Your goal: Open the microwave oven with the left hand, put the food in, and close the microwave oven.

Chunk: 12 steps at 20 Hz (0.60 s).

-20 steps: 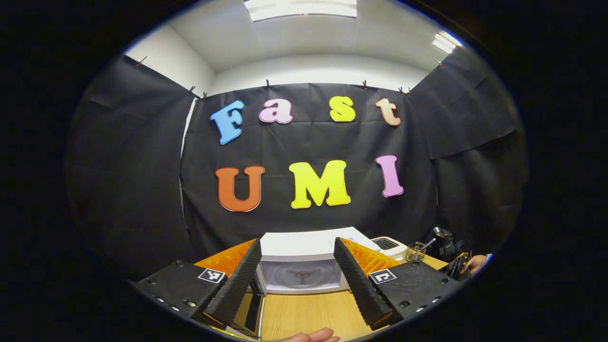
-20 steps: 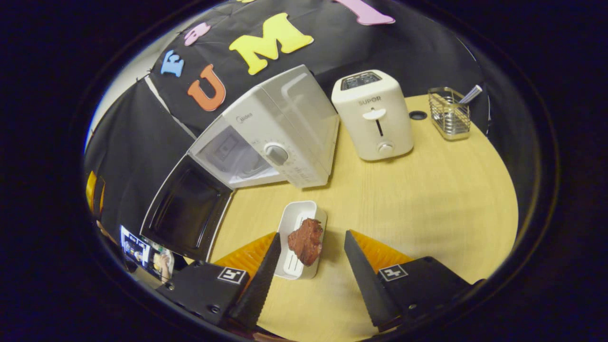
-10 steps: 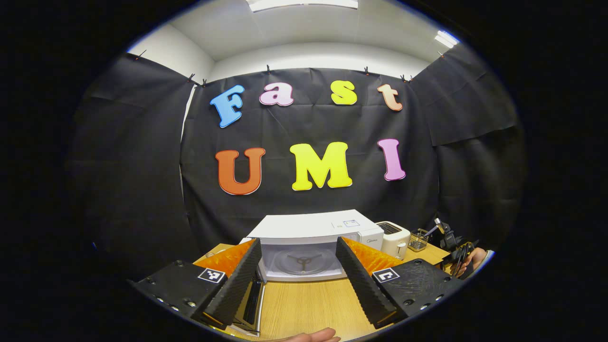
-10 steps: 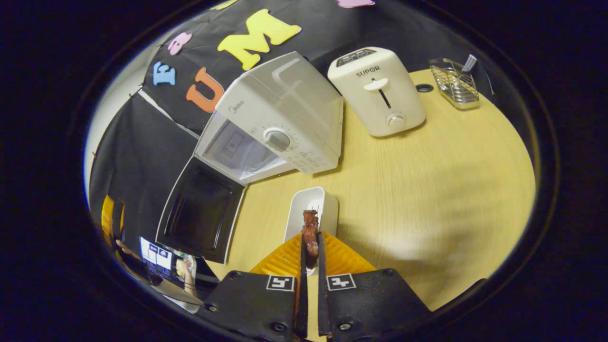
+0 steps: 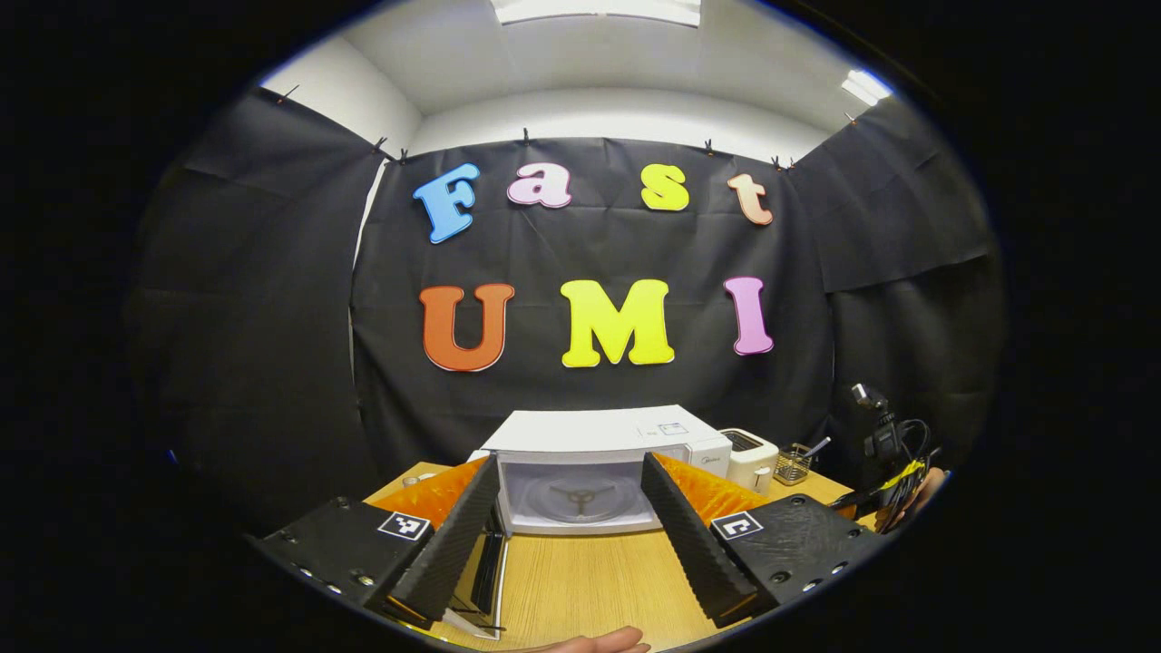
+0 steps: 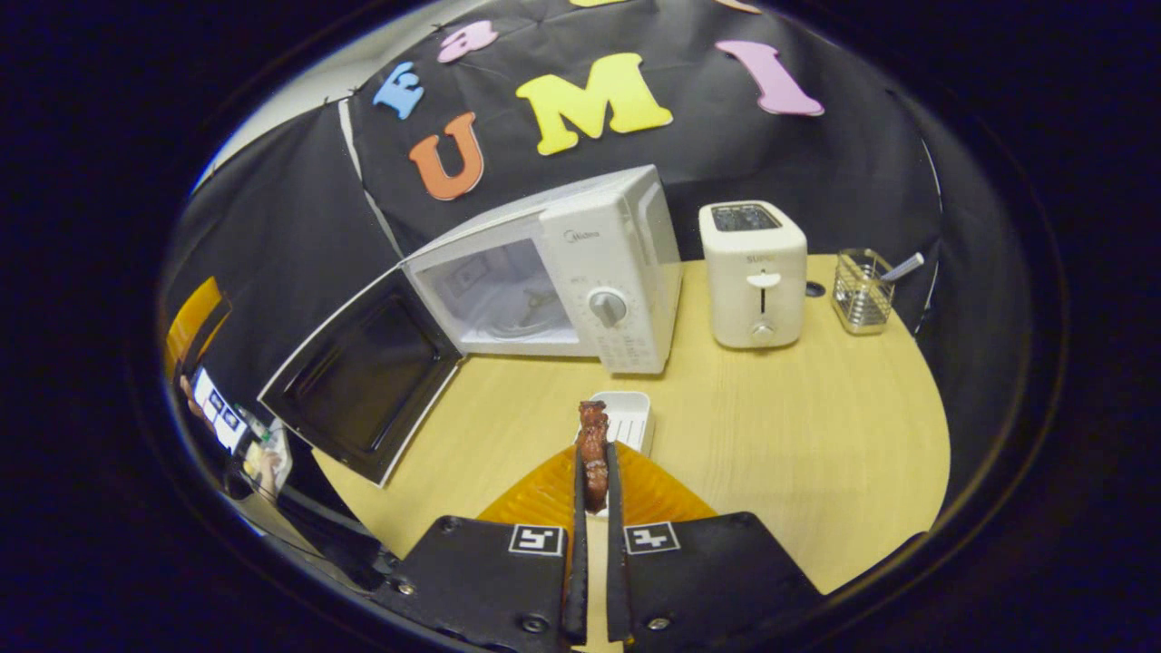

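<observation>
Food (image 6: 593, 433): 1 brown piece, pinched between both fingers of the right gripper (image 6: 593, 472), which is closed on it. The piece is held above the white tray (image 6: 628, 423), which lies on the wooden table (image 6: 816, 435) in front of the microwave oven (image 6: 580, 272).

Microwave oven: door (image 6: 363, 385) swung fully open to the left, cavity and turntable exposed.

Left gripper (image 5: 570, 521): fingers spread wide, holding nothing, above the table facing the open cavity (image 5: 577, 499).

Toaster (image 6: 753, 272) stands just right of the oven; a wire basket (image 6: 860, 292) sits farther right.
</observation>
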Each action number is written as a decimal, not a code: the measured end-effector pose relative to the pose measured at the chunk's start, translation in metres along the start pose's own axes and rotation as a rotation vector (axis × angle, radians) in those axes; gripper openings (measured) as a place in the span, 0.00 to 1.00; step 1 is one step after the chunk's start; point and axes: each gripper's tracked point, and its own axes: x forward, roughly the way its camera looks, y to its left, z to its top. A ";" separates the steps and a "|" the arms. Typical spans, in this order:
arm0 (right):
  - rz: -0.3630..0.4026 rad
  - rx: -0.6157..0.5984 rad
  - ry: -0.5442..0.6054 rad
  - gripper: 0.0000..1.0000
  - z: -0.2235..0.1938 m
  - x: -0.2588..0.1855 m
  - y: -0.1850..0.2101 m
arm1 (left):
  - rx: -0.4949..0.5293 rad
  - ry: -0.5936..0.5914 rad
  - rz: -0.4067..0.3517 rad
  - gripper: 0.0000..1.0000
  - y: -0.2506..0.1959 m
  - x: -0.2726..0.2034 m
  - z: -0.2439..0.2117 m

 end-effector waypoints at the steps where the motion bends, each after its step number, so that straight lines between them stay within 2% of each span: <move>1: -0.027 -0.040 -0.022 0.12 0.002 -0.003 0.005 | -0.001 0.002 -0.002 0.96 0.002 -0.003 -0.002; 7: -0.147 -0.212 -0.174 0.11 0.025 -0.027 0.037 | -0.006 0.026 0.000 0.96 0.020 -0.014 -0.017; 12: -0.167 -0.277 -0.255 0.11 0.043 -0.015 0.066 | -0.013 0.028 -0.004 0.96 0.032 -0.019 -0.023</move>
